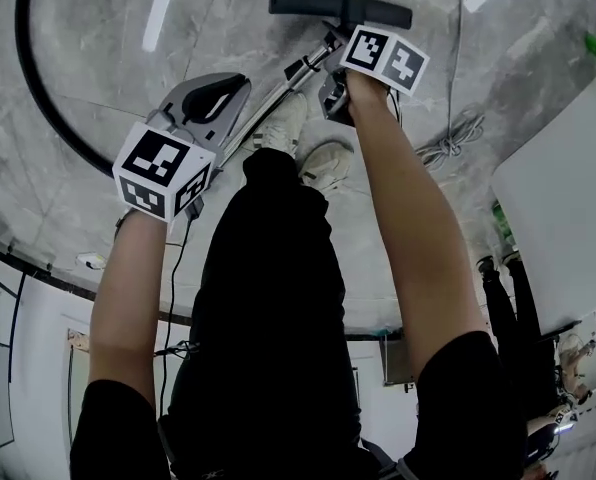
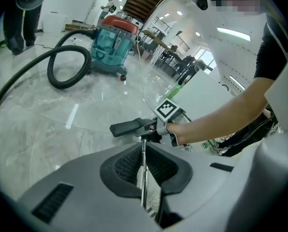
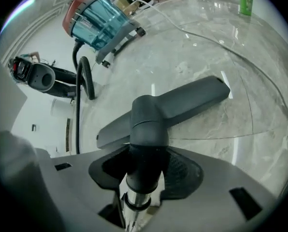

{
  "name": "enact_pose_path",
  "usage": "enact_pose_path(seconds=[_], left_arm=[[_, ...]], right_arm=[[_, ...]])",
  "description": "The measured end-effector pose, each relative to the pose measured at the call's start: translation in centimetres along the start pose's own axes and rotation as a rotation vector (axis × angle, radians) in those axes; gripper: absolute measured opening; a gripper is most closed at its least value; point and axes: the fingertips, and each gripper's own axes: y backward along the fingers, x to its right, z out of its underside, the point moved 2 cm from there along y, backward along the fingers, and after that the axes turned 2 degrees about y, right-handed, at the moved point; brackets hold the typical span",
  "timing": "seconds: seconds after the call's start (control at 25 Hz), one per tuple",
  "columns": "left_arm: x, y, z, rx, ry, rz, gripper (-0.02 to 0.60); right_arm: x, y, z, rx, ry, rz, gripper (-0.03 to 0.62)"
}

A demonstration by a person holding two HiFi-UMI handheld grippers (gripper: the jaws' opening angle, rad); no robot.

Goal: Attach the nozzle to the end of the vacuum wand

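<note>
The black T-shaped floor nozzle [image 1: 343,6] lies on the grey marble floor ahead of my feet. Its neck sits over the end of the thin chrome wand [image 1: 278,88]. My right gripper [image 1: 330,90] is shut around that neck, and in the right gripper view the nozzle [image 3: 173,105] fills the jaws above the chrome tube [image 3: 134,199]. My left gripper [image 1: 228,93] is further back along the wand. In its own view the wand [image 2: 143,168] runs between the nearly closed jaws toward the nozzle [image 2: 127,127] and the right gripper [image 2: 161,132].
A teal canister vacuum [image 2: 112,42] with a black ribbed hose [image 2: 62,66] stands across the floor. The hose [image 1: 38,78] curves at my left. A white tabletop [image 1: 568,208], a coiled cable [image 1: 443,148] and another person's legs [image 1: 503,298] are at my right.
</note>
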Motion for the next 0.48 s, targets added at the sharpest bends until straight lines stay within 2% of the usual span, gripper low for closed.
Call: enact_pose_path(seconds=[0.12, 0.24, 0.36, 0.48], left_arm=[[-0.5, -0.6, 1.5, -0.018, 0.019, 0.014, 0.032], [-0.6, -1.1, 2.9, -0.043, 0.020, 0.021, 0.032], [-0.4, -1.2, 3.1, -0.049, 0.003, 0.021, 0.032], [-0.2, -0.7, 1.5, -0.012, -0.037, -0.057, 0.032]], right_arm=[[0.4, -2.0, -0.3, 0.039, -0.027, 0.008, 0.196], [0.5, -2.4, -0.4, 0.088, 0.070, 0.006, 0.200], [0.9, -1.8, -0.1, 0.091, 0.111, 0.054, 0.298], [0.4, 1.6, 1.1, 0.068, 0.100, 0.050, 0.308]])
